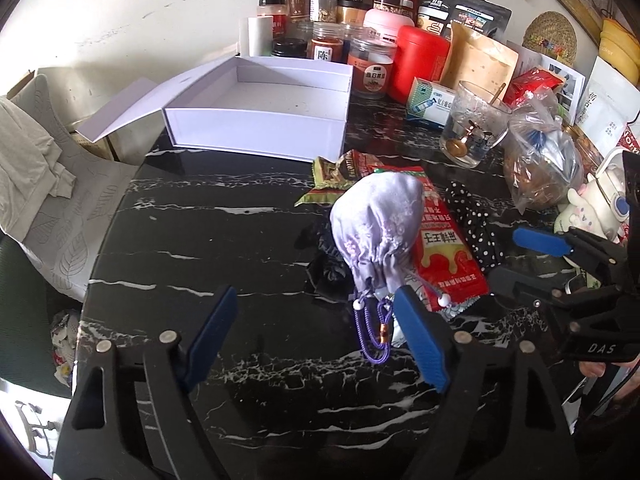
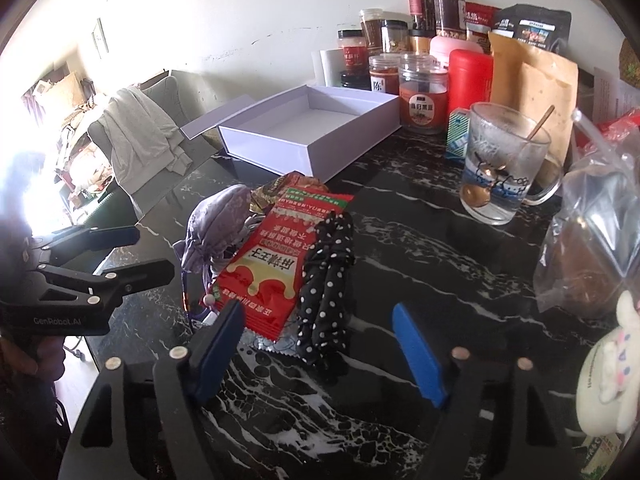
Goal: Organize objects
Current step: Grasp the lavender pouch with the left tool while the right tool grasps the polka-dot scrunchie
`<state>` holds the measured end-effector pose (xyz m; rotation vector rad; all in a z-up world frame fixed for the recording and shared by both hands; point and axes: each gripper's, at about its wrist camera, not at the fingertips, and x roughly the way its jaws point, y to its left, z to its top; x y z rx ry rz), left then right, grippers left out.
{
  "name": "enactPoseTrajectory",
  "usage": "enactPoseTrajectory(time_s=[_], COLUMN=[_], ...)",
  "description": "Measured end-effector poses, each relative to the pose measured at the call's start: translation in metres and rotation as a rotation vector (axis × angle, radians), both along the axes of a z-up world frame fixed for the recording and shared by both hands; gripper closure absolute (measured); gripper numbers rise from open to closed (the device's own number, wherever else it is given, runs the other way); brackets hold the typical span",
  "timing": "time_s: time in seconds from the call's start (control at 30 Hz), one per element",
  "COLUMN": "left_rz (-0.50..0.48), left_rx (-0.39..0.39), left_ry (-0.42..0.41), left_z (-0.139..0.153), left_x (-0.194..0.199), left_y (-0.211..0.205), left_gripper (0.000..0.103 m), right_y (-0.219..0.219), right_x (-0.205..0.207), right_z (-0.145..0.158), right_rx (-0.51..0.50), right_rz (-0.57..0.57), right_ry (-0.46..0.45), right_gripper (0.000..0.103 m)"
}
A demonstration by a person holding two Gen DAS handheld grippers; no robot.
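Both grippers, left gripper [image 1: 316, 332] and right gripper [image 2: 320, 344], we hold agape and empty, the lilac pouch [image 1: 376, 232] just ahead (likely first for the white box [image 1: 256, 128] beyond).

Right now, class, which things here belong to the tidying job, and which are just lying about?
Job: white box, purple pouch, red packet, dotted cloth, green wrapper.

Lying about: jars, glass mug, red tin, plush toy.

Glass mug [image 2: 505, 168] w/ spoon; red canister [image 1: 420, 62]; spice jars [image 1: 320, 20], grey chair [image 1: 60, 200]
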<state>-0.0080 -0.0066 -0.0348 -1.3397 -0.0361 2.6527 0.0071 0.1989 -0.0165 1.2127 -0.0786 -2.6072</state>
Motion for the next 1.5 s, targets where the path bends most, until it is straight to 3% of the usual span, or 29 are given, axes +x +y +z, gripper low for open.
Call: enactPoseTrajectory(time_s=[0.2,0.27,0.4,0.8,1.0,1.1,1.23,1.5], left_rz=[-0.059,-0.08,-0.105,-0.14,-0.149,-0.144,-0.149,-0.171], left_rx=[0.059,0.083,0.138,0.124,0.167,0.185,0.143,0.068], left_ry=[-0.004,-0.006,-0.018,-0.059,-0.081,-0.079,-0.084,-0.053], left_z=[0.0,0.001,0.003,-0.014,-0.022,-0.023,-0.024,-0.013], left_x=[-0.012,-0.016,-0.021,-0.052,-0.066,-0.069,-0.072,-0.058], left_y=[0.005,0.006,0.006,0.015,0.015,0.012,0.016,0.029], left_gripper=[0.036,0.036,0.036,0.036,0.036,0.05,0.059,0.063], right_y=[0.001,0.001,-0.001,0.007,0.009,0.01,0.013,0.014], right_x=[-0.01,-0.011,-0.014,-0.021,-0.025,-0.024,-0.024,-0.019], right_z=[-0.007,-0.008,-0.012,-0.016,-0.019,-0.018,-0.017,-0.014], right_rx=[-0.023,-0.023,-0.029,-0.078,-0.109,-0.111,-0.116,-0.114], right_rz=[0.014,0.017,0.032,0.031,0.053,0.055,0.048,0.04], right_ry=[-0.026,-0.031,-0.044,-0.06,-0.071,-0.068,-0.062,-0.062], right_gripper=[0.04,0.045,0.045,0.051,0.067,0.073,0.086,0.089])
